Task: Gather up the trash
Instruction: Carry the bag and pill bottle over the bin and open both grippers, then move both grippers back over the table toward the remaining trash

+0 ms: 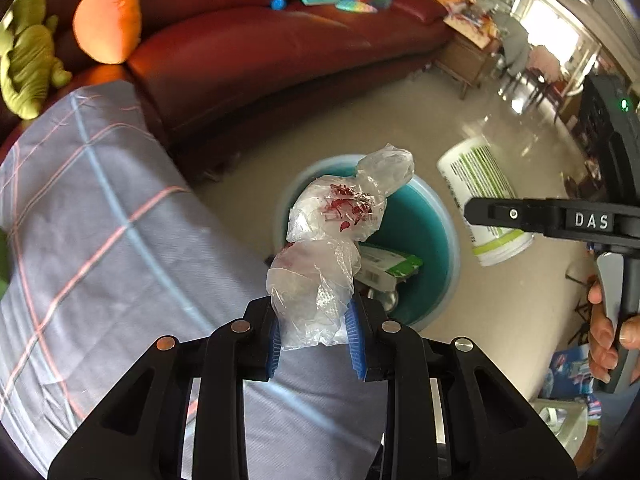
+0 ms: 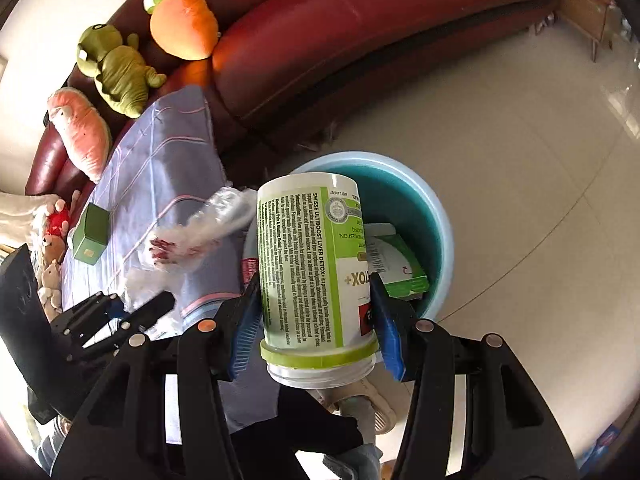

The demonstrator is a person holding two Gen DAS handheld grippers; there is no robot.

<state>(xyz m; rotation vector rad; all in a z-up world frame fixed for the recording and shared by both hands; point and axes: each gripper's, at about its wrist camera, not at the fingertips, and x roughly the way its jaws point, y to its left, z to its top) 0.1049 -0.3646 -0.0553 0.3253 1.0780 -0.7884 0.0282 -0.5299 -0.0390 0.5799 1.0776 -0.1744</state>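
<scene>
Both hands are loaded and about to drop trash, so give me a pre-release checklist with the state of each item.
1. Left gripper clamped on the crumpled plastic bag: ok.
2. Right gripper clamped on the supplement bottle, pads on both sides: ok.
3. Blue bin open, with room beside the green box already inside: ok.
4. Bag hanging over the bin opening: ok in the left wrist view.
5. Bottle fully over the opening: cannot tell; it overlaps the bin's near rim.
6. Bottle capped: not ok, its threaded neck shows no lid; contents cannot tell.
</scene>
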